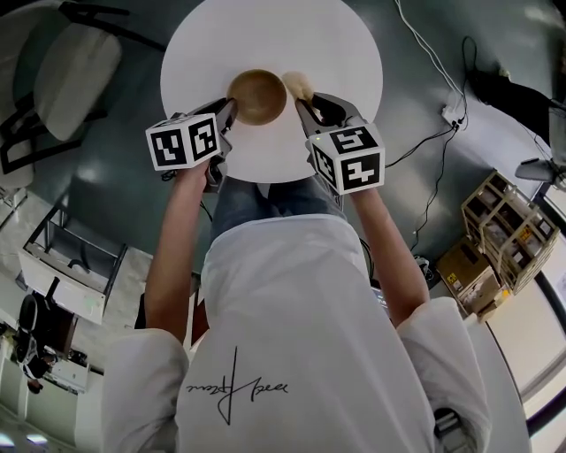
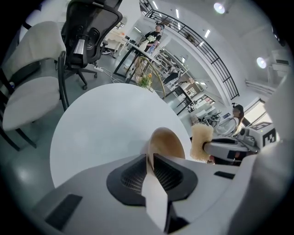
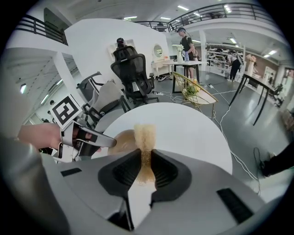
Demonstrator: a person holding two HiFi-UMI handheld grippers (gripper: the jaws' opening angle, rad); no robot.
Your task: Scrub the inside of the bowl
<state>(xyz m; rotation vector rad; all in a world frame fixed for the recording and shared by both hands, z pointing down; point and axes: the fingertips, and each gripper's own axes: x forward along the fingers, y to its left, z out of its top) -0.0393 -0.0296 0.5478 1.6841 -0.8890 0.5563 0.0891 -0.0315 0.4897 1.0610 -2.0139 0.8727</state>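
At the near half of the round white table (image 1: 265, 26), the wooden bowl (image 1: 257, 95) sits with its open side up toward the head view, and the left hand-held gripper (image 1: 228, 113) is clamped on its near-left rim. The left gripper view shows the thin wall of the bowl pinched between the two closed jaws. Whether the bowl's base rests on the table or is lifted a little off it cannot be told. The right hand-held gripper (image 1: 305, 108) is closed on a pale yellow sponge (image 1: 297, 86), whose lower part is squeezed between the jaws while its fluffy top stands out beyond them. The sponge hangs just beside the bowl's right rim, outside the hollow; in the left gripper view a narrow gap shows between it and the bowl. The step in hand looks like the approach: the bowl is steadied and the sponge is brought up, but no scrubbing contact is made yet. The next move probably calls for carrying the sponge left over the rim and down into the hollow, then pressing and circling it against the inner wall. Meanwhile the left grip has to stay firm so the light bowl neither slides nor tips.
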